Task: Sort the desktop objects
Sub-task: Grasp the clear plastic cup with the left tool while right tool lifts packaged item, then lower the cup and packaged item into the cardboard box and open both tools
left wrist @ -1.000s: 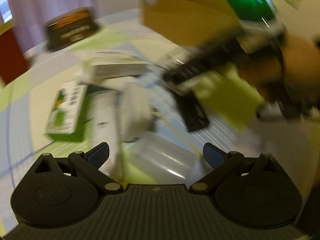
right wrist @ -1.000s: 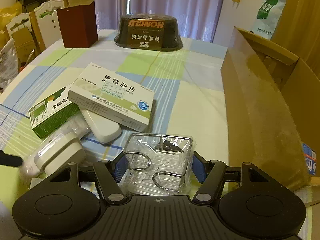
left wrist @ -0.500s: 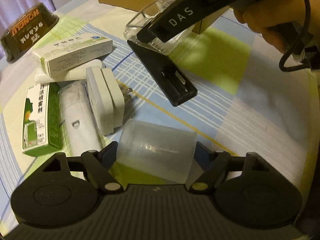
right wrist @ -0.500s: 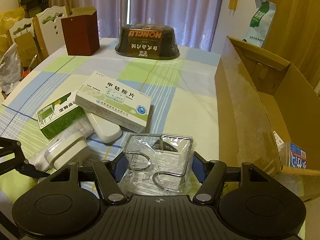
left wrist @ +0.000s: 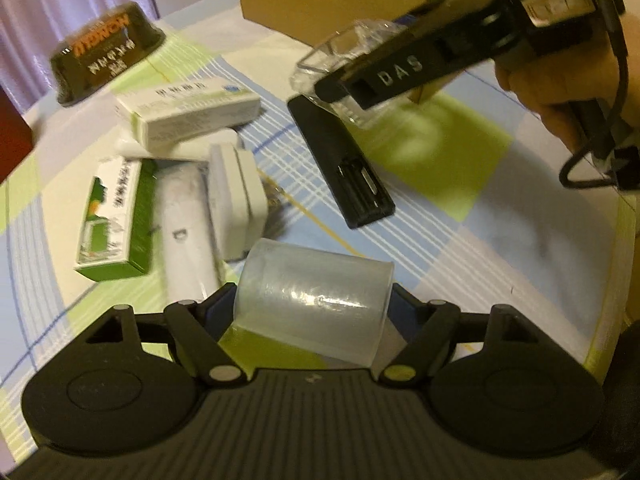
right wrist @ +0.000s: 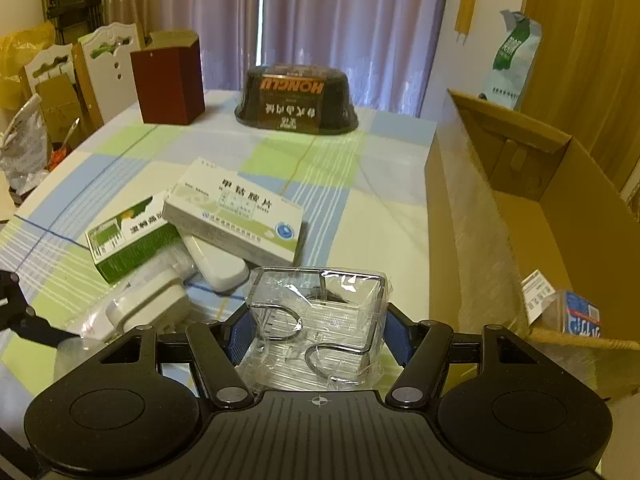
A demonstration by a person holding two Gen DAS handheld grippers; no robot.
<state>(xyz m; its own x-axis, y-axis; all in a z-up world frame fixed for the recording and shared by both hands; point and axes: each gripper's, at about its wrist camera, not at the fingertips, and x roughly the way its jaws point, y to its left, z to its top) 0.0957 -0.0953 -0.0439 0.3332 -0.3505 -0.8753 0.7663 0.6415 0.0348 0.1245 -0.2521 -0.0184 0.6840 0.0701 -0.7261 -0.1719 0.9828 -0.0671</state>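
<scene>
Left wrist view: the left claw [left wrist: 314, 312] is clamping a frosted, translucent plastic cup [left wrist: 314, 300] lying on its side between the blue pads, low over the desk [left wrist: 460, 248], whose cloth is showing a check of pale green, blue and cream. Beyond the cup, a white power adapter [left wrist: 236, 196] is lying against a white cylindrical item in wrap [left wrist: 184, 236], beside a green-and-white box [left wrist: 114, 220] and a white medicine box [left wrist: 192, 118]. A slim black remote [left wrist: 340, 168] with its battery bay open is resting flat, well apart from the cup. A hand [left wrist: 560, 92] is holding the right claw's black body above it.

Right wrist view: the right claw [right wrist: 318, 340] is gripping a clear, crinkly plastic-wrapped case with metal wire hooks [right wrist: 318, 320], held just above the desk [right wrist: 360, 184] near its front edge. An open cardboard box [right wrist: 500, 216] is standing just to the right. Farther back a dark bowl-shaped package [right wrist: 296, 100] and a dark red box [right wrist: 168, 80] are sitting before purple curtains [right wrist: 340, 20]
</scene>
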